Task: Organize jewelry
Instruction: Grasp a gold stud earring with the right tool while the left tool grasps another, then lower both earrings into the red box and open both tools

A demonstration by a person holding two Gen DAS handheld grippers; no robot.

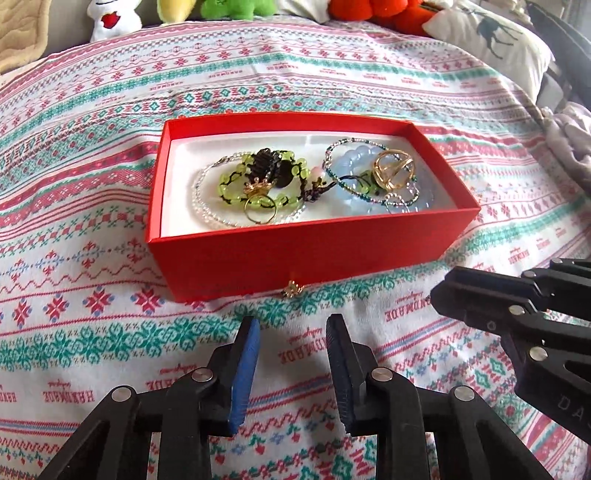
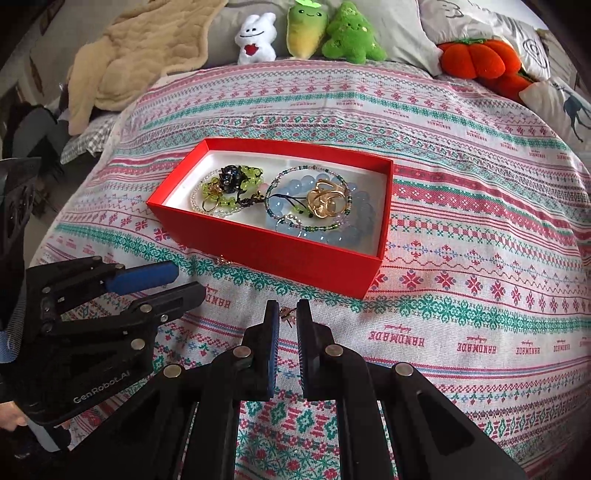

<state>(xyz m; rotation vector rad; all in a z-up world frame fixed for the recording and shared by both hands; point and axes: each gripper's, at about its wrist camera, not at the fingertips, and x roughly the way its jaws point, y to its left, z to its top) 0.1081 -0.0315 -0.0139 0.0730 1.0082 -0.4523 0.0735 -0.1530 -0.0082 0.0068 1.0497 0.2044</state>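
An open red box (image 1: 295, 254) (image 2: 277, 254) rests on the patterned bedcover. Inside lie a green bead bracelet (image 1: 236, 177) (image 2: 221, 184), a blue bead bracelet (image 1: 351, 158) (image 2: 332, 236) and a large gold ring (image 1: 393, 171) (image 2: 325, 201). A small gold piece (image 1: 293, 289) (image 2: 222, 261) lies on the cloth against the box's front wall. My left gripper (image 1: 293, 321) (image 2: 186, 282) hovers just in front of it, jaws apart, nothing between them. My right gripper (image 2: 287, 308) (image 1: 441, 286) is shut on another small gold piece (image 2: 288, 314) at its tips, near the box's front right part.
Plush toys (image 2: 306, 33) and an orange plush pumpkin (image 2: 476, 59) line the back of the bed, with pillows (image 2: 565, 107) at the right. A beige blanket (image 2: 147, 55) is heaped at the back left. The bedcover (image 2: 461, 295) spreads around the box.
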